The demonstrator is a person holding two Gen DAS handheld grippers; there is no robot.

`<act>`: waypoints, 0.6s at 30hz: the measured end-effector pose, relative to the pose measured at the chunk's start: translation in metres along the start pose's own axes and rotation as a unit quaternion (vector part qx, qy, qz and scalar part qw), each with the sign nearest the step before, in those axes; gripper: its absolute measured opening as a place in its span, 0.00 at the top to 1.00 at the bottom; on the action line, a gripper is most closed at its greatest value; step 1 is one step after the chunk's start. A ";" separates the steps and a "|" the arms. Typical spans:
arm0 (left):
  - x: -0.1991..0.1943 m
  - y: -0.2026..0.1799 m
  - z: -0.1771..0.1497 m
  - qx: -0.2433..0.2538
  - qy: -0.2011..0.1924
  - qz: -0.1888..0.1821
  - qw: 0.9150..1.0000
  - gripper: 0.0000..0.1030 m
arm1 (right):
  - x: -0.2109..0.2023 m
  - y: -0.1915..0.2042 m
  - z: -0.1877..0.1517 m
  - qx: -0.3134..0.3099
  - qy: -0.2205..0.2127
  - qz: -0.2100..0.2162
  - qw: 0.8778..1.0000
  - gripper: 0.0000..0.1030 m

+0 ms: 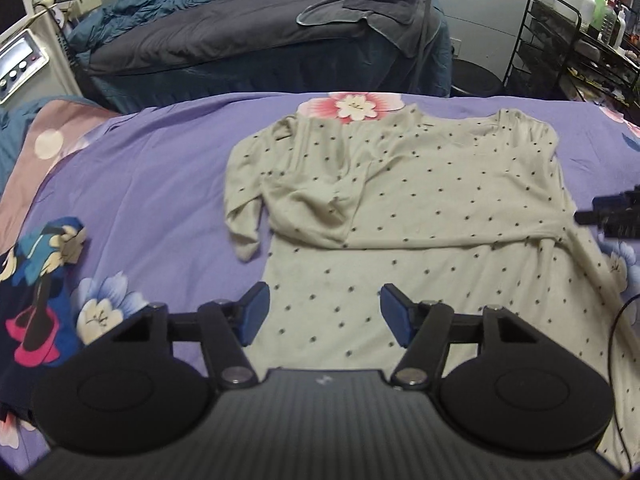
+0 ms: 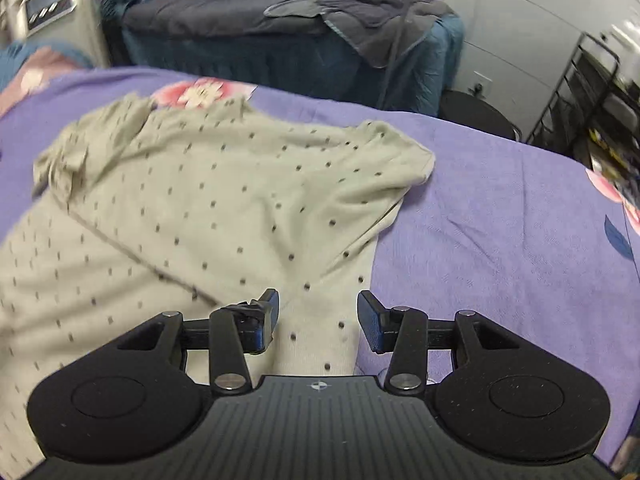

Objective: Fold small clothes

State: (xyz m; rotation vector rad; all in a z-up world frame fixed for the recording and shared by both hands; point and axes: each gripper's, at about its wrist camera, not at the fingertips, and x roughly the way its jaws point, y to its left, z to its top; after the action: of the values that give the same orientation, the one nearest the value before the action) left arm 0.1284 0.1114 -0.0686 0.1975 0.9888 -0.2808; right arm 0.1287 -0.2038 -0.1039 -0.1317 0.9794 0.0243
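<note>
1. A pale grey-green dotted top [image 1: 420, 200] lies spread on a bed covered with a purple flowered sheet [image 1: 160, 168], neckline toward the far edge and hem toward the cameras.
2. In the left wrist view, one sleeve is folded across the chest from the left side of the picture, and a long fold line runs across the garment below it.
3. The left gripper [image 1: 324, 314] hangs over the lower part of the top – its jaws stand apart with nothing between them, and the blue pads [image 1: 254, 314] touch no cloth.
4. The right gripper [image 2: 318, 320] is over the top's right edge, near where the cloth meets the bare sheet; its jaws are also spread wide and hold nothing.
5. In the left wrist view, the right gripper shows as a dark shape at the right border, just beside the top's side seam.
6. A dark blue patterned garment [image 1: 36, 280] lies on the sheet, well apart to the left of the top.
7. Behind the bed stand another bed with grey bedding [image 1: 240, 44] and a black wire rack [image 1: 580, 52] with bottles.
</note>
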 end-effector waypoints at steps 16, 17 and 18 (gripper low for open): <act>0.005 -0.048 -0.014 0.024 0.052 -0.014 0.998 0.35 | 0.004 -0.065 -0.019 0.058 0.030 -0.058 0.996 0.94; 0.007 -0.051 -0.014 0.024 0.054 -0.017 0.998 0.35 | 0.003 -0.077 -0.025 0.085 0.038 -0.053 0.994 0.94; 0.010 -0.055 -0.014 0.024 0.058 -0.021 0.998 0.35 | 0.004 -0.088 -0.031 0.103 0.051 -0.049 0.992 0.94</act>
State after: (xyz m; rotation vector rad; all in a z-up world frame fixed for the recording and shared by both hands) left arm 0.1047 0.0623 -0.0862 0.2395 1.1028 -0.3356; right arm 0.1119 -0.2948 -0.1157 0.0092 1.0709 -0.1743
